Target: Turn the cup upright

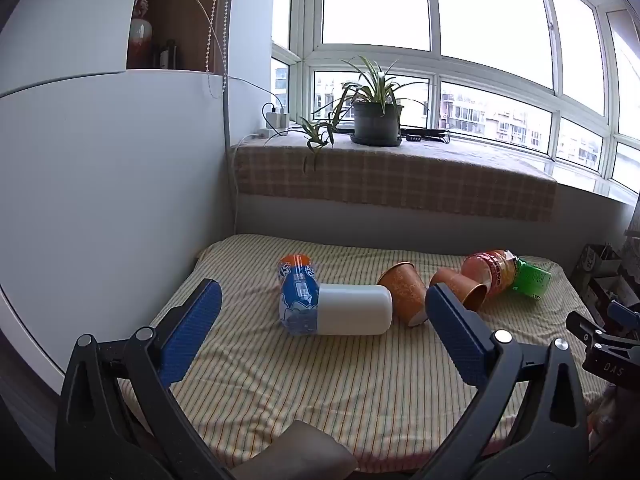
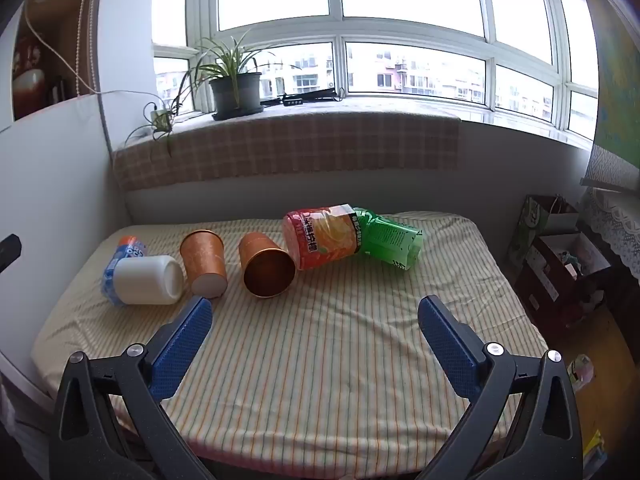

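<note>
Several cups lie on their sides on a striped cloth (image 2: 320, 360). A white cup (image 1: 354, 309) (image 2: 146, 280) lies at the left, against a blue-labelled cup (image 1: 297, 296) (image 2: 128, 250). Two orange paper cups lie in the middle: one (image 1: 404, 292) (image 2: 204, 262) with its base toward me, one (image 1: 466, 289) (image 2: 266, 266) with its mouth toward me. A red-labelled cup (image 2: 320, 238) and a green one (image 2: 390, 240) lie at the back right. My left gripper (image 1: 324, 306) is open, short of the white cup. My right gripper (image 2: 314, 316) is open, short of the orange cups.
A white cabinet wall (image 1: 100, 180) borders the cloth on the left. A checked-cloth windowsill (image 2: 288, 144) with a potted plant (image 2: 234, 88) runs behind. Boxes and bags (image 2: 560, 256) stand on the floor at the right. The right gripper shows at the left wrist view's right edge (image 1: 604, 340).
</note>
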A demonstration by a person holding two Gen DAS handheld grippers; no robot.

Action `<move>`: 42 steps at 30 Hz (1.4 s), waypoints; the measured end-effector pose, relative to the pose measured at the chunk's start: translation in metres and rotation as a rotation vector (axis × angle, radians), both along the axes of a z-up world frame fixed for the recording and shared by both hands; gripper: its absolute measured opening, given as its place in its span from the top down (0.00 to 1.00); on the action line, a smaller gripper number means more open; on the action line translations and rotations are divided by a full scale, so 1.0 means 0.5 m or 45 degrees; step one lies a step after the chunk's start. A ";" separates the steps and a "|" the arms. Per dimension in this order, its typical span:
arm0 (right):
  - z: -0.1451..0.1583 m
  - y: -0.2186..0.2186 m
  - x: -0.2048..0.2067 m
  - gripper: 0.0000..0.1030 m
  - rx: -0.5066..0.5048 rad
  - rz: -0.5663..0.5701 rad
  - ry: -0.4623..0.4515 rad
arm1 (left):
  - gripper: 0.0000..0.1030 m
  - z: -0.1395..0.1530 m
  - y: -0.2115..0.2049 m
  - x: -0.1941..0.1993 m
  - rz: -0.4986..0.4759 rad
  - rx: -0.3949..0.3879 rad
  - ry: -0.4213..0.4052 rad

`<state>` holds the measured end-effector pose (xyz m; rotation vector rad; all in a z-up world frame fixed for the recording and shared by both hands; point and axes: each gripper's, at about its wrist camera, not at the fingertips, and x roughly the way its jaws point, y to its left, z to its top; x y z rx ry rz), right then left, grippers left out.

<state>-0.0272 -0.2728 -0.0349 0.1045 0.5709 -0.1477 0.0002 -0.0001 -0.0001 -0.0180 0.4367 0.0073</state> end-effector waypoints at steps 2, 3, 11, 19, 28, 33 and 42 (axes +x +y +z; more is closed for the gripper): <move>-0.002 0.000 0.001 0.01 0.001 -0.003 -0.004 | 0.00 0.000 0.000 -0.001 -0.004 -0.010 -0.011; -0.003 0.000 0.001 0.01 0.003 -0.003 -0.003 | 0.00 0.000 0.000 -0.001 -0.006 -0.009 -0.009; 0.002 0.001 -0.002 0.01 0.013 0.008 0.004 | 0.00 -0.007 0.010 0.000 -0.001 -0.026 0.007; 0.001 0.005 0.000 0.01 -0.001 0.006 0.001 | 0.00 -0.005 0.010 0.001 0.007 -0.029 0.008; -0.005 0.008 0.005 0.01 -0.002 0.009 0.013 | 0.00 -0.006 0.017 0.003 0.007 -0.030 0.011; -0.006 0.010 0.006 0.01 0.004 0.016 0.017 | 0.00 -0.006 0.019 0.004 0.006 -0.029 0.011; -0.007 0.011 0.005 0.01 0.004 0.012 0.021 | 0.00 -0.004 0.018 0.004 0.005 -0.028 0.012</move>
